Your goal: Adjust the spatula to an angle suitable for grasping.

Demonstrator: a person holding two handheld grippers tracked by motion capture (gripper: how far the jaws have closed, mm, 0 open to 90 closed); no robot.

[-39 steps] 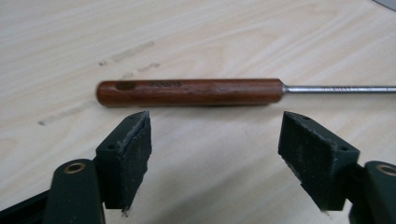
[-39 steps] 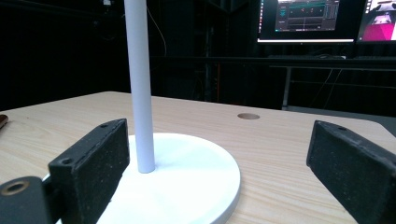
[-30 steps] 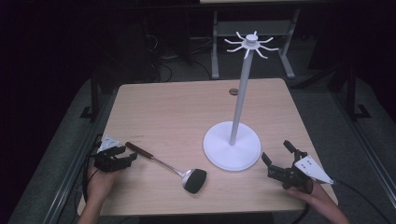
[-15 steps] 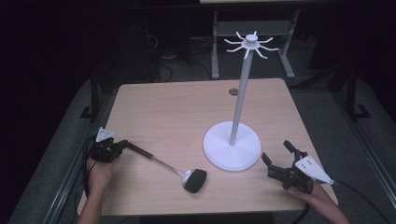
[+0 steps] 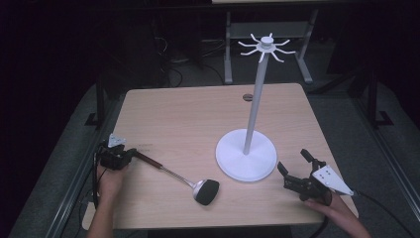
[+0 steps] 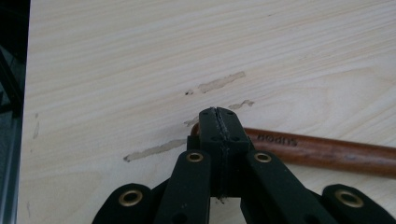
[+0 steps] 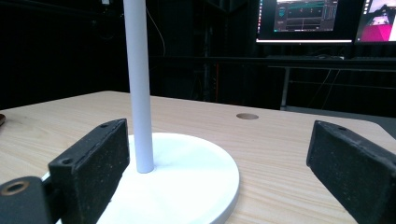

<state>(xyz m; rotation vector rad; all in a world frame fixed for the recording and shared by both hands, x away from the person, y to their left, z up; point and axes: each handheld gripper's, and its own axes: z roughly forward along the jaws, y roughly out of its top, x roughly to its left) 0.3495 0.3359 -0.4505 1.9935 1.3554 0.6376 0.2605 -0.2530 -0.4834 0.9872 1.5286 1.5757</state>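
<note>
The ladle point(image 5: 178, 177) is lying near the table's point(image 5: 198, 114) left front, and the left gripper point(image 6: 218, 122) is squeezing its brown handle end, so lifting it toward the white stand point(image 5: 246, 157) likely comes next, while the right gripper point(image 5: 294, 171) is waiting with jaws wide apart.

One marking is legible. In the left gripper view, the brown wooden handle point(image 6: 322, 150) of the ladle point(image 5: 205, 191) bears a brand word in dark capital letters, printed along the handle's length just beside the gripper's jaws. It appears upside down in that view and reads "SUPOR". In the right gripper view, two monitors point(image 7: 306, 19) in the dark background show coloured screen content with lines of small type; this type is too small and blurred to read. The high view offers no readable text, label or number.
</note>
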